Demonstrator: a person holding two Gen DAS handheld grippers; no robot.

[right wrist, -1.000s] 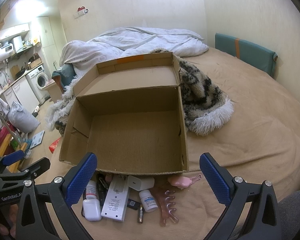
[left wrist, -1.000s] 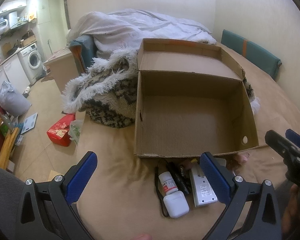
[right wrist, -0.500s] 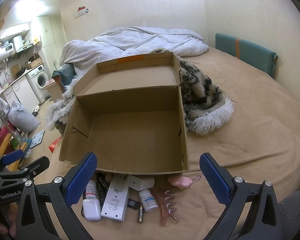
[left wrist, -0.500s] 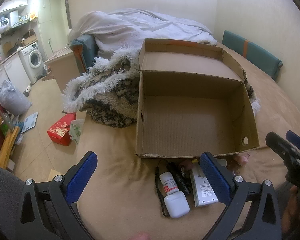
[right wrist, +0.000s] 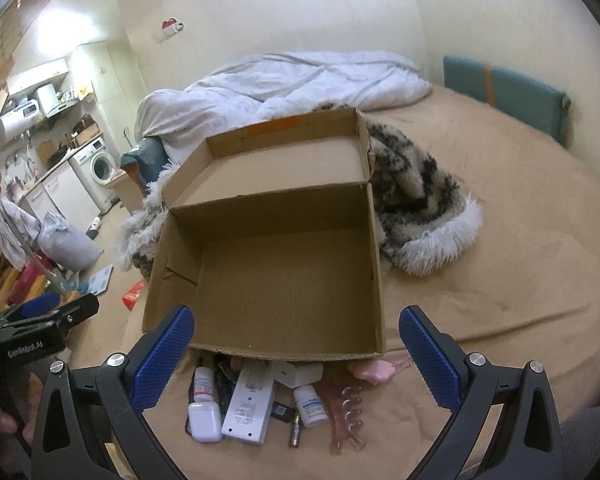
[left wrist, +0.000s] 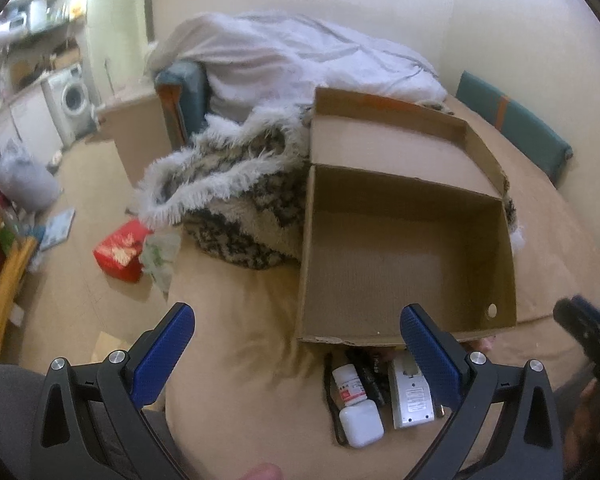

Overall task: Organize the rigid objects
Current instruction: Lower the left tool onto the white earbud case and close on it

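Observation:
An empty cardboard box (right wrist: 284, 280) (left wrist: 400, 256) lies open on the tan bed, lid folded back. In front of its near edge sits a cluster of small items: a white earbud case (right wrist: 204, 420) (left wrist: 360, 426), a white remote (right wrist: 250, 400) (left wrist: 412, 394), two small pill bottles (right wrist: 311, 400) (right wrist: 203, 384), a battery (right wrist: 296, 432), a white charger (right wrist: 296, 374), a pink hair claw (right wrist: 346, 416) and a pink keychain piece (right wrist: 370, 372). My right gripper (right wrist: 296, 344) hovers open above the cluster. My left gripper (left wrist: 296, 344) is open too, left of the items.
A black-and-white fuzzy blanket (right wrist: 416, 204) lies beside and behind the box, a white duvet (right wrist: 300, 80) further back. A teal cushion (right wrist: 504, 96) leans on the wall. The floor at left holds a red package (left wrist: 120, 248), and a washing machine (left wrist: 74, 100) stands beyond it.
The left wrist view has swung left, so the box and items now sit further right in it. The right gripper has hardly moved.

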